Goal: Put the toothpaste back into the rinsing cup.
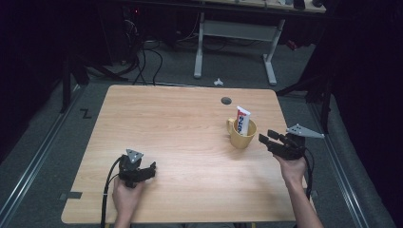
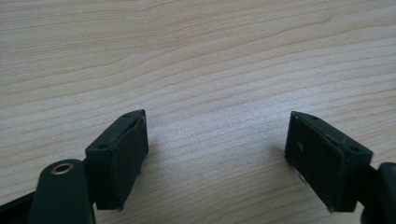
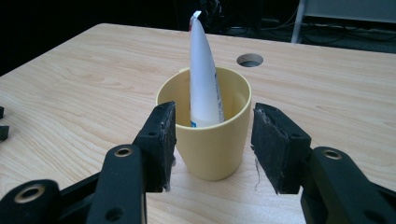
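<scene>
A yellow mug (image 1: 242,135) (image 3: 212,140) stands upright on the right half of the wooden table (image 1: 180,128). A white toothpaste tube (image 1: 243,119) (image 3: 203,70) stands in it, leaning on the rim, its crimped end up. My right gripper (image 1: 266,136) (image 3: 215,116) is just right of the mug and points at it. Its jaws are open, their tips at the mug's near side and not pressing on it. My left gripper (image 1: 151,169) (image 2: 217,119) rests low over bare wood near the front left, jaws open with nothing between them.
A round cable hole (image 1: 226,100) (image 3: 250,59) sits in the tabletop behind the mug. Beyond the table's far edge stand a white desk frame (image 1: 199,42) and loose cables (image 1: 142,61) on the dark floor. Bare wood spreads between the two grippers.
</scene>
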Action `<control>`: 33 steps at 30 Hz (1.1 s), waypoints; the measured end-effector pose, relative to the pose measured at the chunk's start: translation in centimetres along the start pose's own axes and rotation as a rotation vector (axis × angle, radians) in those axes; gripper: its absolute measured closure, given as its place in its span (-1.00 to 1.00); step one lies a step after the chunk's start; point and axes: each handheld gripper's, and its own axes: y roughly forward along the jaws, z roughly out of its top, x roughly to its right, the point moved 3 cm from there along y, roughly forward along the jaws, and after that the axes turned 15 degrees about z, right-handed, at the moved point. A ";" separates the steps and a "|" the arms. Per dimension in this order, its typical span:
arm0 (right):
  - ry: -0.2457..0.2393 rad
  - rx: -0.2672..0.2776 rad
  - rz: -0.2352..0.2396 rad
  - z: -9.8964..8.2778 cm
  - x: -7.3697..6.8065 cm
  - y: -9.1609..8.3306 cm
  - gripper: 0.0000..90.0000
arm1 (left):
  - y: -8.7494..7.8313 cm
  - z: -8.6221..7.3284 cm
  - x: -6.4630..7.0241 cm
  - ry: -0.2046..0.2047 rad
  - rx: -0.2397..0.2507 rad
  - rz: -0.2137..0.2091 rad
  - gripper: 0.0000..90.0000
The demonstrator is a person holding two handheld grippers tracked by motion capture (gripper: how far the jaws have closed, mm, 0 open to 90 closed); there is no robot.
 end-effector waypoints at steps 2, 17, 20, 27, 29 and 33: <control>0.002 0.004 0.000 -0.1 0.0 -0.2 0.12 | 0.0 0.0 0.0 0.000 0.000 0.000 -0.52; 0.016 0.017 -0.005 -1.0 0.2 -1.4 0.12 | 0.0 0.0 0.0 -0.001 0.000 0.000 -0.52; 0.019 0.019 -0.007 -1.2 0.2 -1.6 0.12 | 0.0 0.0 0.0 0.000 0.000 0.000 -0.52; 0.032 0.030 -0.010 -1.8 0.3 -2.2 0.12 | 0.0 0.0 0.0 -0.001 0.000 0.001 -0.52; 0.036 0.030 -0.011 -2.0 0.4 -2.2 0.12 | 0.0 0.0 0.0 0.000 0.000 0.001 -0.52; 0.040 0.028 -0.015 -2.3 0.4 -2.2 0.12 | 0.0 0.0 0.0 -0.001 0.000 0.001 -0.52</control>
